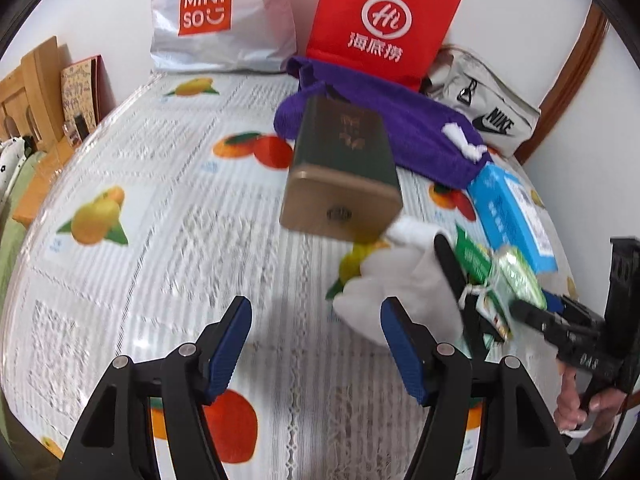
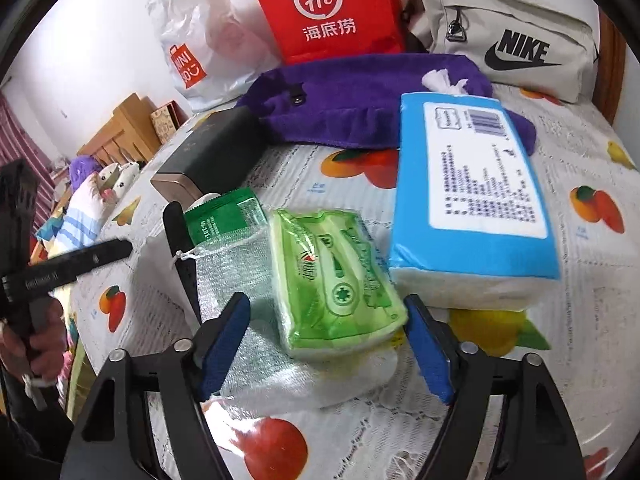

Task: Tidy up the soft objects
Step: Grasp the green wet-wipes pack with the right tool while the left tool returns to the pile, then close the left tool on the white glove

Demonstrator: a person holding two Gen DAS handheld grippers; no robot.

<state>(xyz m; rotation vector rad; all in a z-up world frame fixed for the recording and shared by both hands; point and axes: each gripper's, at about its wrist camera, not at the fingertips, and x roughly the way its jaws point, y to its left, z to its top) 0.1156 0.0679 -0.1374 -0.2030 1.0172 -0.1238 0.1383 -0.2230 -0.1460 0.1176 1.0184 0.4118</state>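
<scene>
Green tissue pack (image 2: 338, 280) is lying at centre frame in the right wrist view, just ahead of the right tongs (image 2: 326, 344), whose blue pads are standing apart and empty; its long axis is running diagonally toward lower right. It is resting on a white cloth (image 2: 280, 376), beside a blue tissue pack (image 2: 472, 200). Left tongs (image 1: 316, 344), also apart and empty, are hovering further off, over the fruit-print tabletop (image 1: 140, 200). Shopping bags and a purple pouch (image 2: 360, 96) are lining the white wall behind.

four bags (image 2: 504, 40), two tissue packs (image 2: 472, 184), perhaps one tin (image 1: 344, 168).
</scene>
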